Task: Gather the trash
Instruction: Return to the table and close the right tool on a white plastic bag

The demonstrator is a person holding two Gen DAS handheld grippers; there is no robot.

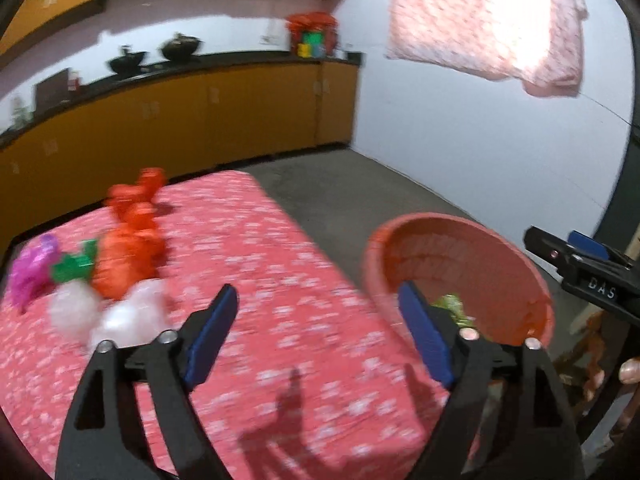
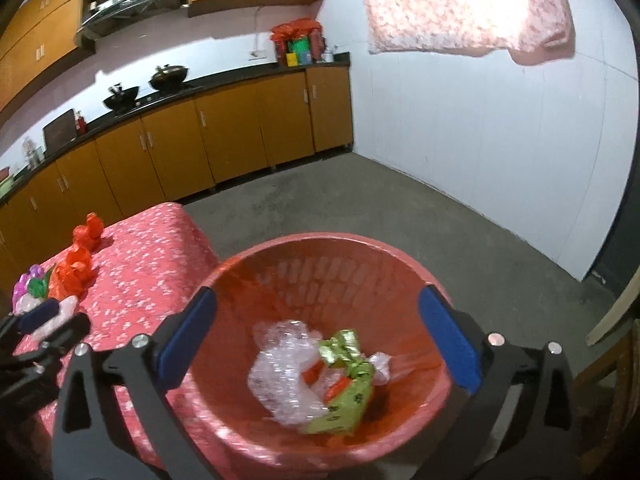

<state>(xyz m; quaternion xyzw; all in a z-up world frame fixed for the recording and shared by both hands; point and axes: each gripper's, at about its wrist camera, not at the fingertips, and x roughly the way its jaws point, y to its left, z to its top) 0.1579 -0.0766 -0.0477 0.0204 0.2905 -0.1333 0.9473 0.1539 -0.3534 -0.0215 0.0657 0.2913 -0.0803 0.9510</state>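
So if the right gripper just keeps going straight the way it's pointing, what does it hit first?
Most likely the trash in the red basket: the open right gripper points into it, at the bubble wrap and green wrapper at the bottom. Depth is hard to judge.

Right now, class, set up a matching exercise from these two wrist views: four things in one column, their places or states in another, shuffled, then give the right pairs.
Things:
1. bubble wrap
2. orange bag
3. right gripper
4. patterned cloth

Places or states:
A. hanging high on the white wall
B. lying inside the red basket
C. open, fingers spread over the basket
D. sitting on the red tablecloth

Pairs: 1-B, 2-D, 3-C, 4-A
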